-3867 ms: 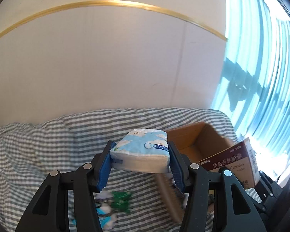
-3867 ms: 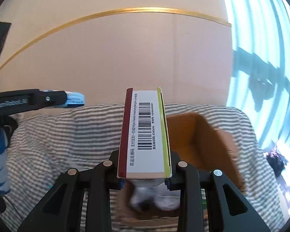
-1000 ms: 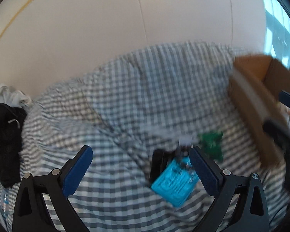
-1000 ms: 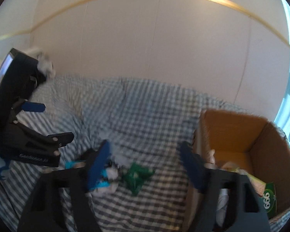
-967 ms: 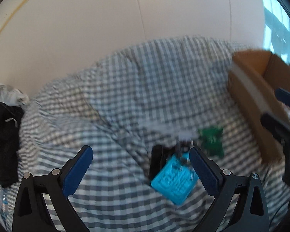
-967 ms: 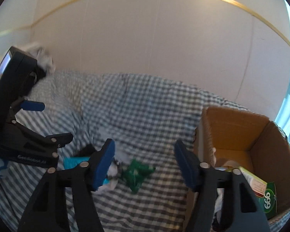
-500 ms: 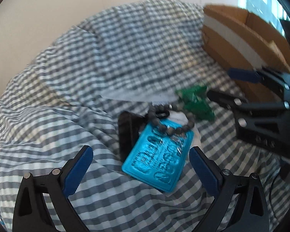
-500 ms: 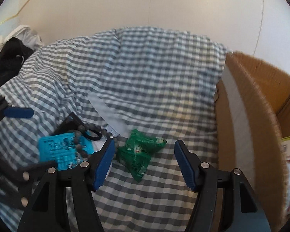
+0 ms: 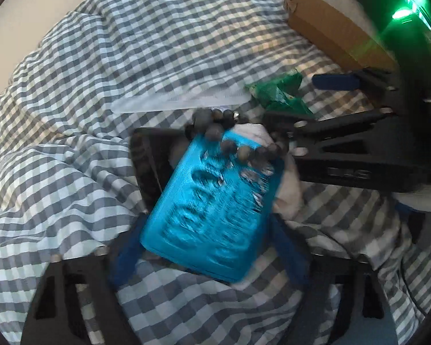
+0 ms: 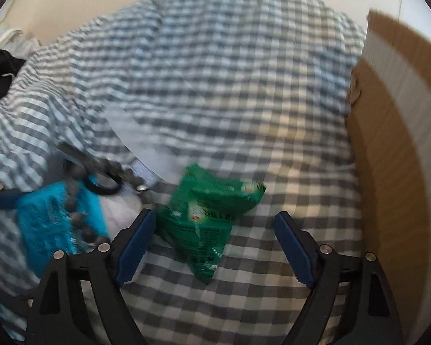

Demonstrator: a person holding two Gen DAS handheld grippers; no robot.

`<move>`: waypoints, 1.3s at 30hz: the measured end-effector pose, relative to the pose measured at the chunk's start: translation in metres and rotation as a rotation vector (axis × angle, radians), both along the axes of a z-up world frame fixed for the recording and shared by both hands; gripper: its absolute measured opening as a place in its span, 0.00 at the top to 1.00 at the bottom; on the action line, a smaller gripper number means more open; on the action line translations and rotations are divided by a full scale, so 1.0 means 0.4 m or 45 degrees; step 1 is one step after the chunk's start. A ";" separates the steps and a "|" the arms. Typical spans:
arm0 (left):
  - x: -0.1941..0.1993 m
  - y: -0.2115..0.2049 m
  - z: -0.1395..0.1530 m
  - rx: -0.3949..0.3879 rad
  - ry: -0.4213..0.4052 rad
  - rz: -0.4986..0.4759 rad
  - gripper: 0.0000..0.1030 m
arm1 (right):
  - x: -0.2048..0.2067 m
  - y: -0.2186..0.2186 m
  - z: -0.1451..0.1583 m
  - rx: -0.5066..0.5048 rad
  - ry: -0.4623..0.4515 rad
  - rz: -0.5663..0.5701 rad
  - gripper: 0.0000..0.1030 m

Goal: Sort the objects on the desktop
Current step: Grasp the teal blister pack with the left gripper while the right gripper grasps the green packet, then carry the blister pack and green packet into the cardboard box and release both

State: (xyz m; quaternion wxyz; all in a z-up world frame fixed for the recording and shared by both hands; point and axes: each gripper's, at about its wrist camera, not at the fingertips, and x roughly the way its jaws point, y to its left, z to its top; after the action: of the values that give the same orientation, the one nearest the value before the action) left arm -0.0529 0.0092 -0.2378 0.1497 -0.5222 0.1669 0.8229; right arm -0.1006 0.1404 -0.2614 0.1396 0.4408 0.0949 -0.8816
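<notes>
Two pickups at once: the blue blister pack (image 9: 215,218), centre frame, lies under a bead bracelet (image 9: 238,146), so lift it slowly. Left gripper (image 9: 208,254), closing, brackets it, contact unclear. Right gripper (image 10: 212,247), opening wide, straddles the green sachets (image 10: 207,210) untouched, cardboard box (image 10: 393,155) at right

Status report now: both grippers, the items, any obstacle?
Left gripper closing around blue blister pack, no grip confirmed. Right gripper opening over green sachets. Bead bracelet lies across the pack.
</notes>
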 end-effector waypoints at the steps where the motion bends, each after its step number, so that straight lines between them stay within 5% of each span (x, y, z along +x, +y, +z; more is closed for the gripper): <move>1: 0.002 0.000 -0.001 0.013 -0.001 -0.003 0.25 | -0.005 0.001 -0.008 -0.006 -0.010 -0.003 0.18; 4: 0.012 0.006 0.000 0.032 0.004 -0.015 0.28 | -0.017 0.016 -0.009 -0.063 -0.042 -0.014 0.19; 8: 0.032 0.022 0.002 0.035 0.020 -0.033 0.31 | -0.015 0.020 -0.005 -0.069 -0.074 0.004 0.54; 12: 0.041 0.025 0.012 0.033 0.041 -0.025 0.32 | -0.002 0.016 0.010 -0.078 -0.079 0.028 0.65; 28: 0.105 0.059 0.150 0.089 0.193 -0.030 0.33 | 0.067 0.066 0.239 -0.194 0.175 -0.007 0.67; 39: 0.147 0.089 0.350 0.123 0.376 0.016 0.33 | 0.153 0.139 0.440 -0.261 0.417 -0.030 0.67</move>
State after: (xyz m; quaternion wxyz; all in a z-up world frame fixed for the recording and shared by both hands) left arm 0.0059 0.0448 -0.0977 0.1434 -0.3887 0.1441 0.8986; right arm -0.0393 0.1961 -0.0852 0.1559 0.2761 0.0210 -0.9482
